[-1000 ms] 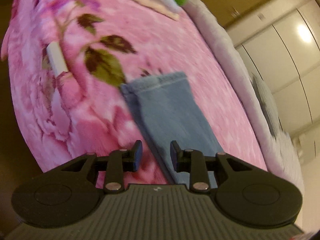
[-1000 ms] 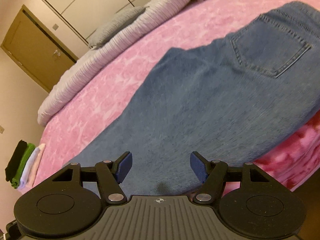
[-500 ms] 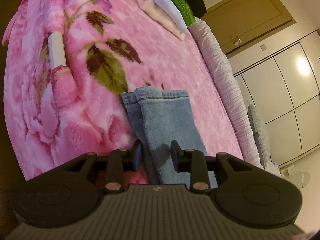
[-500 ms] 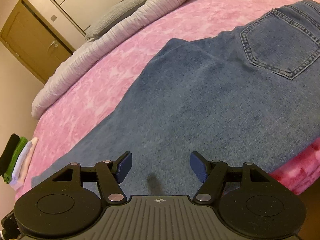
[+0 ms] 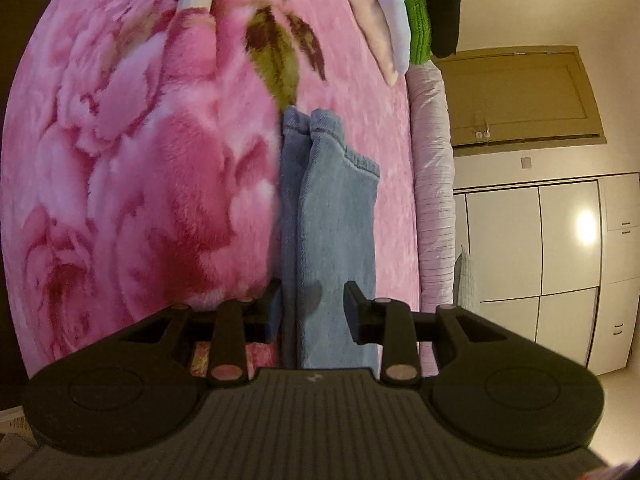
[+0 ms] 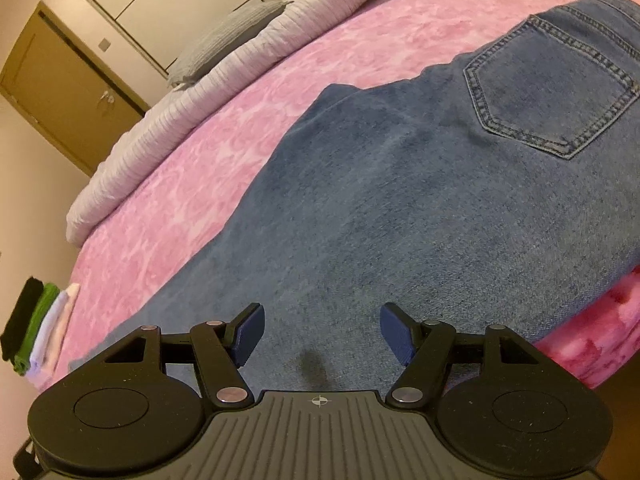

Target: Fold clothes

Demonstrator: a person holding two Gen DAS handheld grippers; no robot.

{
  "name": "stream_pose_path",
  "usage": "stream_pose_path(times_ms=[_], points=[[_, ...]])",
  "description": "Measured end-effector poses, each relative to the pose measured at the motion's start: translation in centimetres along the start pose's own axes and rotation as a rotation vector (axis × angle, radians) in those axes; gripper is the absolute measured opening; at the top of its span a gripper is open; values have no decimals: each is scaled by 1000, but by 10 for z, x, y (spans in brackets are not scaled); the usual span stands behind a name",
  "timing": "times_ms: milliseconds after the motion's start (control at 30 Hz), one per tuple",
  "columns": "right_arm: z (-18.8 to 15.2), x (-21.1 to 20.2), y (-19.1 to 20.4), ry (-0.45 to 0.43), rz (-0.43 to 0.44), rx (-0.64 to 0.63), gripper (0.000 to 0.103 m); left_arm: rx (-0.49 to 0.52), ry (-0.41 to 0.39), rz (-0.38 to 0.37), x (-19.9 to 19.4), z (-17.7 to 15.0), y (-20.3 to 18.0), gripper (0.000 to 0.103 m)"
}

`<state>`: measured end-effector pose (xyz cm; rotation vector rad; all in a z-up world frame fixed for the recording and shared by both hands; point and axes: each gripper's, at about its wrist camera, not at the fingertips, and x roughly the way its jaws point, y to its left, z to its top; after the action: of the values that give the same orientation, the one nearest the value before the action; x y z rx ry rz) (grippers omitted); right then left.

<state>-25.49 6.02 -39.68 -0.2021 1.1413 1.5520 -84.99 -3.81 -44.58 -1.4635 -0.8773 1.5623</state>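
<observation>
A pink floral blanket point(image 5: 132, 184) covers the bed and fills most of both views, spreading ahead of and to either side of each gripper. On it lie the blue jeans point(image 6: 420, 220), the next largest thing: in the right wrist view the seat and upper leg run from directly under the fingers away to the upper right, with a back pocket point(image 6: 548, 92) far ahead on the right. In the left wrist view the doubled leg ends of the jeans point(image 5: 332, 216) stretch straight forward from between the fingers, hems at the far end.

A ribbed pale quilt point(image 6: 224, 92) lies rolled along the far edge of the bed, beyond the jeans. A grey pillow point(image 6: 228, 36) rests against it. A small stack of folded clothes point(image 5: 404, 12) in black, green, white and pink sits far ahead of the left gripper, to the right.

The left gripper point(image 5: 310, 306) has its fingers partly apart, straddling the jeans legs; whether they touch the cloth I cannot tell. The right gripper point(image 6: 322, 334) is spread wide just above the denim, gripping nothing.
</observation>
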Motion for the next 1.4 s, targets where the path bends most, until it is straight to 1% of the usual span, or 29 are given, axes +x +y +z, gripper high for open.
stream_pose_path(times_ms=[67,100,167,233,300,367,433,467,533,600,633,733,833,867,933,967,1033,1067,1133,1167,1200,1267,1300,1333,1400], points=[[-1,0,0,0,1,5,68,12,-2,-1,3,6,-1,22],[0,0,0,1,2,4,68,39,-13,1,3,9,-4,18],[0,-1,0,1,1,1,68,100,-40,6,4,15,-10,16],[-1,-1,-1,1,1,-1,68,202,-77,28,5,20,-17,16],[0,0,-1,-1,1,-2,68,276,-74,60,10,21,-22,11],[-1,0,-1,-3,1,-3,68,337,-77,87,12,17,-28,10],[-2,-1,0,-5,-1,-3,68,453,-78,140,13,13,-42,8],[-2,-1,0,-5,-4,-4,68,556,-83,177,15,8,-55,7],[-2,-4,2,-6,-21,-15,68,857,-109,228,17,-14,-90,5],[-2,-7,3,-19,-53,-32,68,1167,-130,191,14,-51,-122,4],[-1,-10,2,-27,-66,-34,68,1261,-118,157,13,-67,-134,4],[0,-17,-2,-50,-97,-32,68,1526,-50,16,12,-130,-163,4],[1,-25,-4,-76,-107,-35,68,1720,92,-132,16,-203,-167,5],[1,-27,-4,-84,-109,-43,68,1759,168,-142,23,-224,-160,5],[1,-30,-5,-88,-110,-51,68,1836,311,-149,36,-267,-144,11],[2,-31,-7,-87,-110,-47,68,1886,347,-102,43,-283,-133,12],[2,-34,-10,-83,-107,-35,68,1971,412,-13,54,-313,-114,11],[2,-36,-11,-80,-102,-32,68,1976,415,1,51,-316,-116,11],[2,-38,-13,-78,-98,-36,68,1971,428,27,44,-320,-121,19],[2,-39,-14,-78,-99,-45,68,1910,468,31,41,-315,-128,20],[2,-40,-14,-78,-101,-54,68,1830,514,18,35,-305,-137,19],[2,-38,-16,-71,-108,-47,68,1686,570,-29,15,-289,-146,19],[1,-37,-17,-67,-103,-36,68,1609,583,-36,10,-275,-151,20],[1,-36,-17,-64,-96,-30,68,1553,585,-12,9,-265,-154,20],[-1,-36,-16,-57,-84,-34,68,1467,573,75,9,-247,-160,20]])
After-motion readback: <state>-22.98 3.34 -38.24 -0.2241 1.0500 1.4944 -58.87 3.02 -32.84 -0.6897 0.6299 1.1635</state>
